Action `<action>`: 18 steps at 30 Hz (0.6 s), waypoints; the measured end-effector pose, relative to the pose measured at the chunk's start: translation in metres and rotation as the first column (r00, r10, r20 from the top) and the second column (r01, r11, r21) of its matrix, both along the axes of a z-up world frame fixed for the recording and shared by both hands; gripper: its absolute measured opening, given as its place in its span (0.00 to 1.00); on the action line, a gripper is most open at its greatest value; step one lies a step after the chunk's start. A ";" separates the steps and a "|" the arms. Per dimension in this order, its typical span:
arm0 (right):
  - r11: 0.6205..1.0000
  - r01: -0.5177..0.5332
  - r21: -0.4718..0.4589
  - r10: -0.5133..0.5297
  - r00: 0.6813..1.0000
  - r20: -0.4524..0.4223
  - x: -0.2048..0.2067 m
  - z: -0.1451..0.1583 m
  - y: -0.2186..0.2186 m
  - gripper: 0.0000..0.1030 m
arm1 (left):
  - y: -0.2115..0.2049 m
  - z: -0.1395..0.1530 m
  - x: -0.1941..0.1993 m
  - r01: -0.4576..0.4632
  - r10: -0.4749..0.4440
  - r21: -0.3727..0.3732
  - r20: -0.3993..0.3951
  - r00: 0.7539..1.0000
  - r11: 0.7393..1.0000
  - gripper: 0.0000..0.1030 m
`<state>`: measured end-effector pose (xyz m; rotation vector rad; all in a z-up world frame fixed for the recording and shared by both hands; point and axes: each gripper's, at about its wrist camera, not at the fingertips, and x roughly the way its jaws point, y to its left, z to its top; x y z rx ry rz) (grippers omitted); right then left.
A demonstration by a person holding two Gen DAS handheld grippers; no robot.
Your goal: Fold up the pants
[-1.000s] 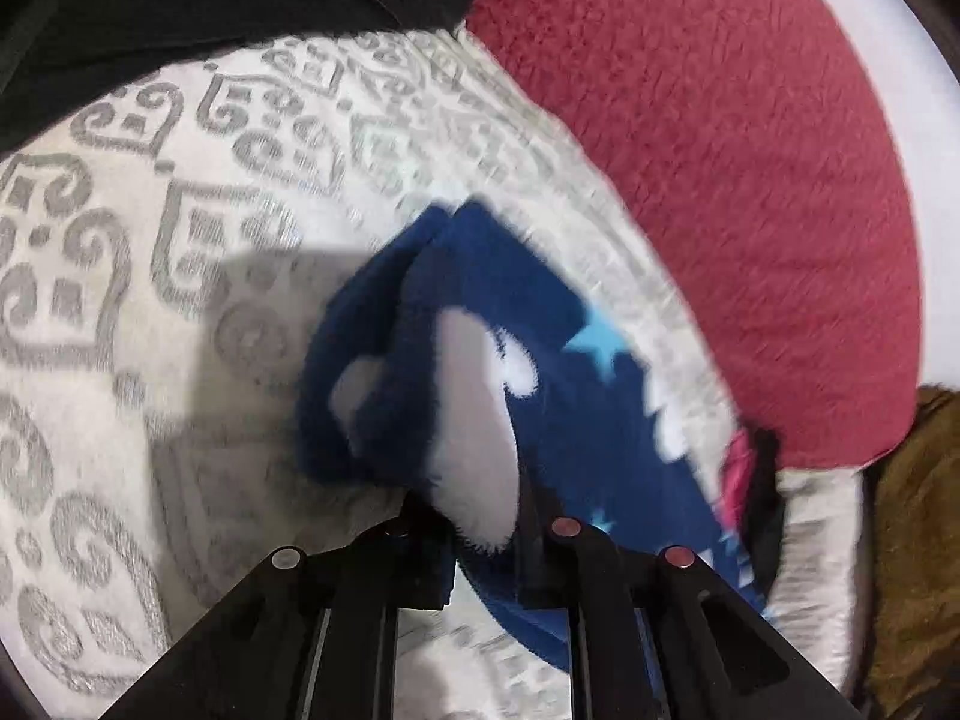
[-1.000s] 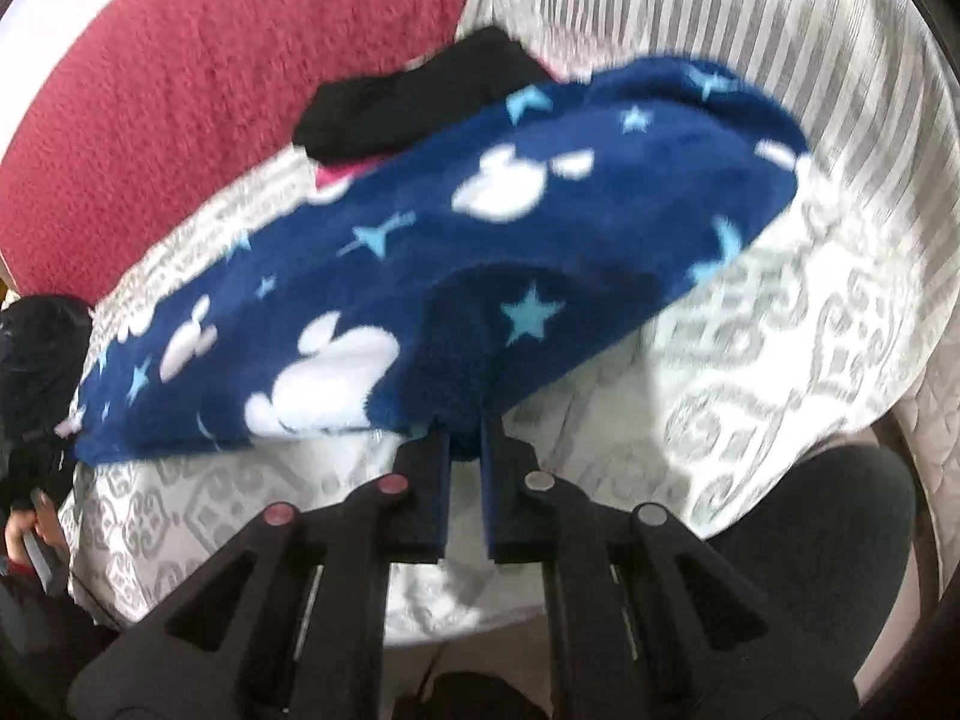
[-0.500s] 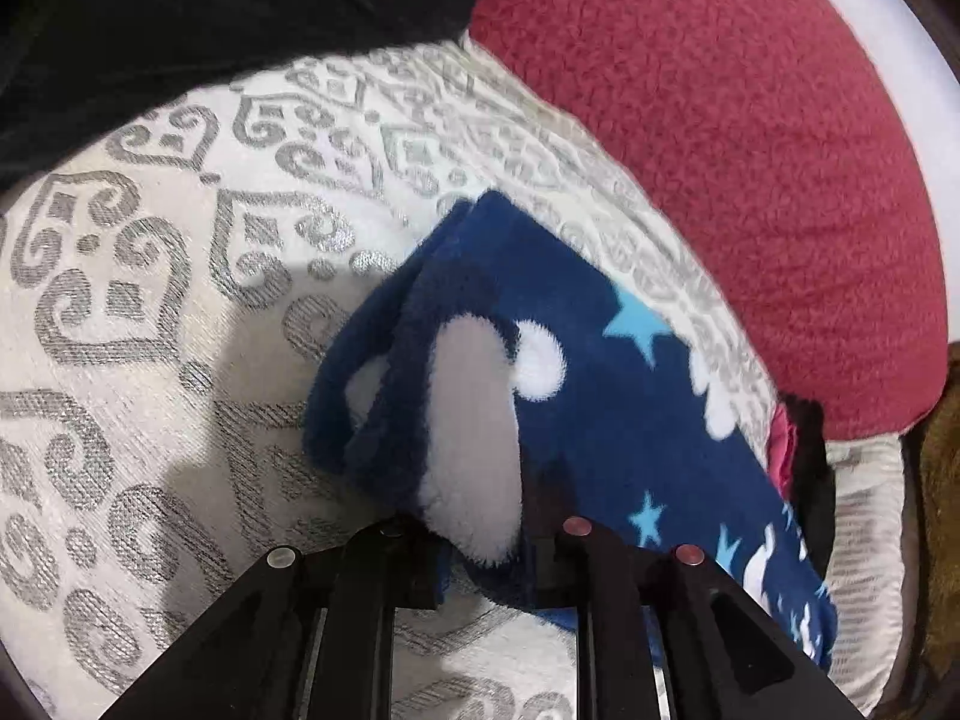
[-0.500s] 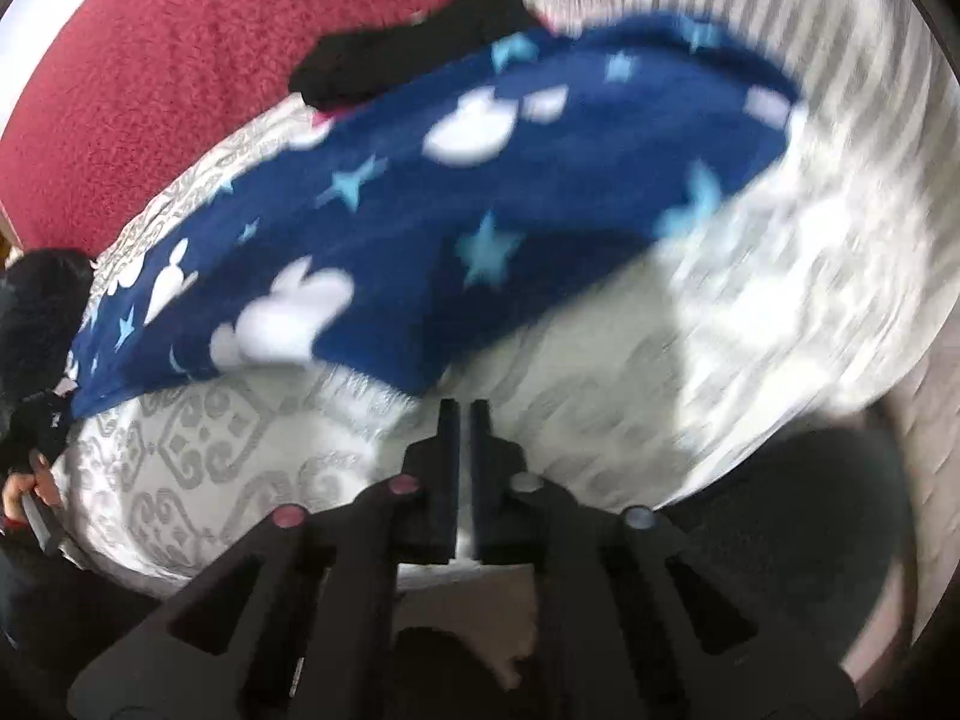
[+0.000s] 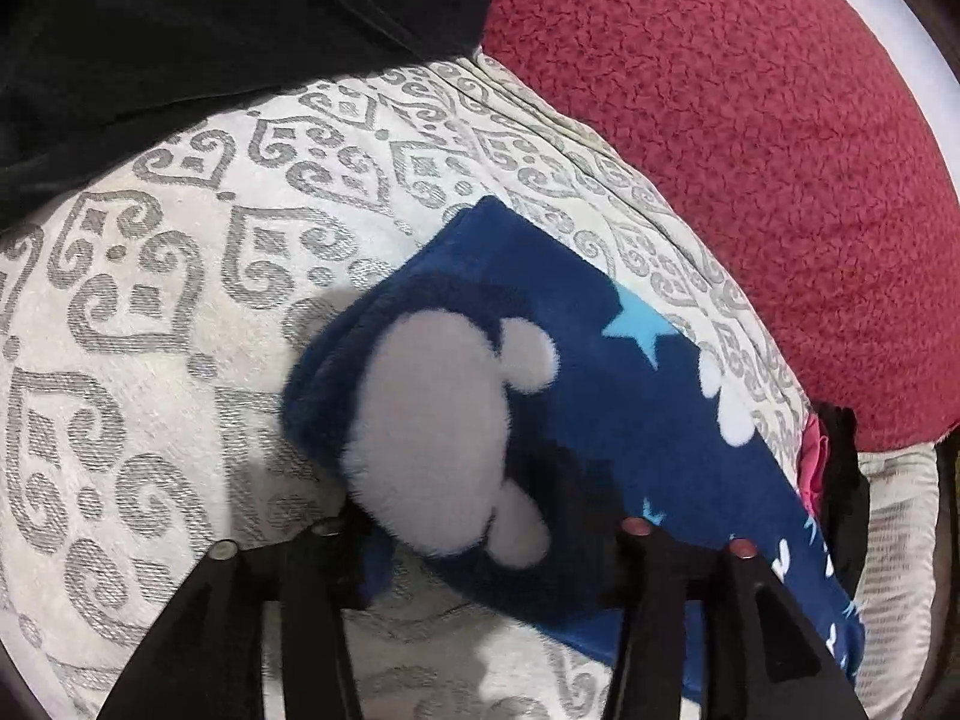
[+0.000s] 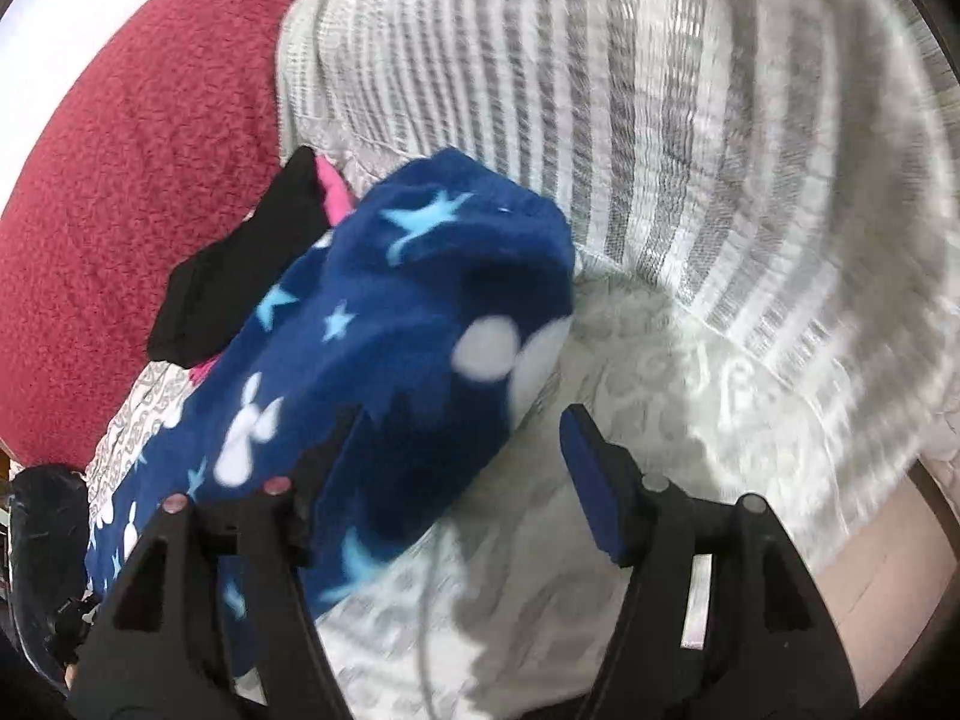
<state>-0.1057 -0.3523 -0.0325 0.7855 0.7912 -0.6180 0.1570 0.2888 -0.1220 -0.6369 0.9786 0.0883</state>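
Observation:
The pants [image 5: 606, 396] are dark blue fleece with white mouse heads and light-blue stars. They lie folded lengthwise on a white cushion [image 5: 180, 312] with a grey scroll pattern. My left gripper [image 5: 480, 540] stands over their near end, its jaws opening; the fleece lies loose between the fingers, and the pads are off it. In the right wrist view the other end of the pants [image 6: 390, 324] lies by the backrest. My right gripper [image 6: 462, 450] hovers above the edge there, jaws opening wide, gripping nothing.
A red fleece cushion [image 5: 750, 150] borders the seat. A black garment [image 5: 210, 30] lies at the far left. A black and pink garment [image 6: 240, 276] sits beside the pants. A white-grey striped cover [image 6: 630, 120] drapes the backrest. Bare floor [image 6: 876, 570] shows beyond the seat edge.
Both grippers were shut on the pants and have let go. The left jaws spread in place. The right gripper drew back, swung toward the striped backrest and opened wide.

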 end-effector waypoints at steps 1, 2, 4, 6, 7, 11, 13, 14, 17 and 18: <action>0.999 0.004 0.036 -0.004 1.000 0.016 0.000 -0.005 -0.005 0.65 | -0.002 0.001 0.002 -0.003 0.003 0.003 -0.008 1.000 1.000 0.55; 0.998 0.004 0.069 -0.006 0.999 0.033 0.001 -0.009 -0.007 0.65 | -0.004 0.001 0.005 -0.009 0.010 0.012 -0.018 1.000 1.000 0.55; 0.996 0.023 0.084 -0.029 0.997 0.074 0.002 -0.012 -0.016 0.65 | -0.006 0.002 0.011 -0.025 0.026 0.026 -0.032 0.999 0.999 0.54; 0.996 0.046 0.078 -0.052 0.996 0.079 0.004 -0.008 -0.022 0.65 | -0.005 0.003 0.015 -0.044 0.046 0.042 -0.043 0.998 0.998 0.24; 0.996 0.074 0.058 -0.078 0.994 0.073 0.004 -0.006 -0.023 0.59 | -0.003 0.003 0.017 -0.046 0.048 0.044 -0.050 0.998 0.998 0.16; 0.992 0.125 -0.023 -0.125 0.992 0.004 0.007 0.016 -0.015 0.10 | -0.006 0.024 0.011 -0.067 0.066 0.102 0.013 0.998 0.993 0.14; 0.991 0.081 -0.109 -0.081 0.997 0.002 0.007 0.039 0.001 0.10 | -0.008 0.044 0.009 -0.056 0.048 0.135 0.061 0.997 0.989 0.14; 0.990 0.057 -0.133 -0.058 0.998 -0.003 0.007 0.047 0.006 0.10 | -0.008 0.053 0.009 -0.047 0.034 0.153 0.083 0.996 0.987 0.14; 0.993 -0.029 -0.117 0.021 0.997 -0.068 0.016 0.042 0.006 0.12 | -0.004 0.068 0.016 -0.035 0.011 0.222 0.109 0.994 0.974 0.14; 0.993 -0.066 -0.093 0.055 0.991 -0.125 0.021 0.032 0.004 0.14 | -0.002 0.066 0.020 -0.040 0.015 0.242 0.101 0.995 0.970 0.14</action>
